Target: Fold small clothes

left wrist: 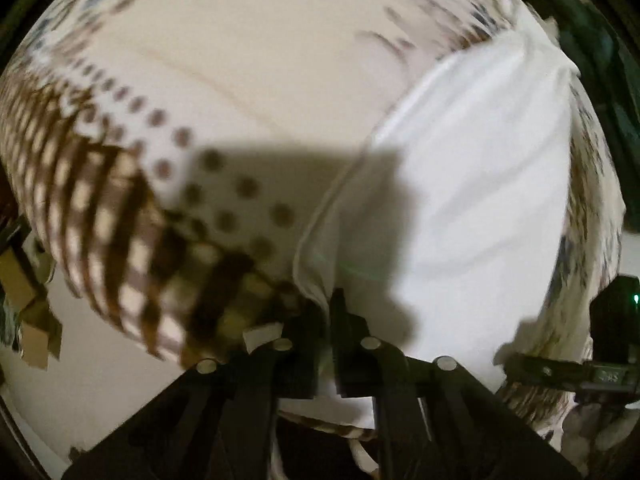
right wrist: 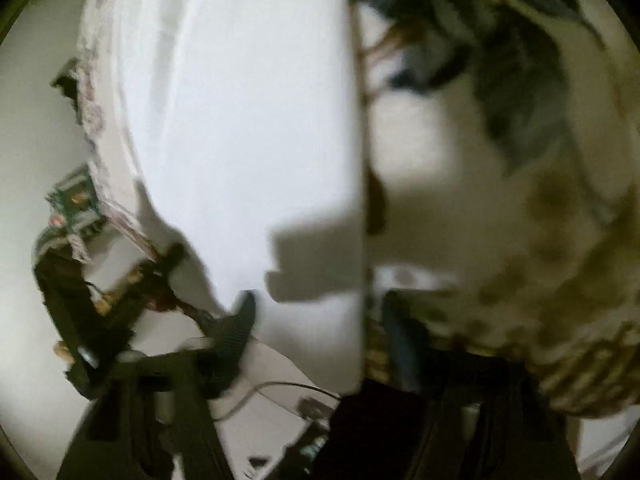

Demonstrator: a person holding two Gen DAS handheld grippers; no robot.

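A white garment lies on a patterned cream cloth with brown dots and checks. My left gripper is shut on the garment's near left corner, the jaws pinched together on the hem. In the right wrist view the white garment fills the upper left, its straight edge running down the middle. My right gripper is open: the left finger and right finger stand wide apart astride that edge. The view is blurred. The other gripper shows at the left.
The patterned cloth with blue-grey leaf prints covers the surface on the right. A pale floor shows beyond the cloth's edge, with cardboard pieces at far left. A cable lies below the garment.
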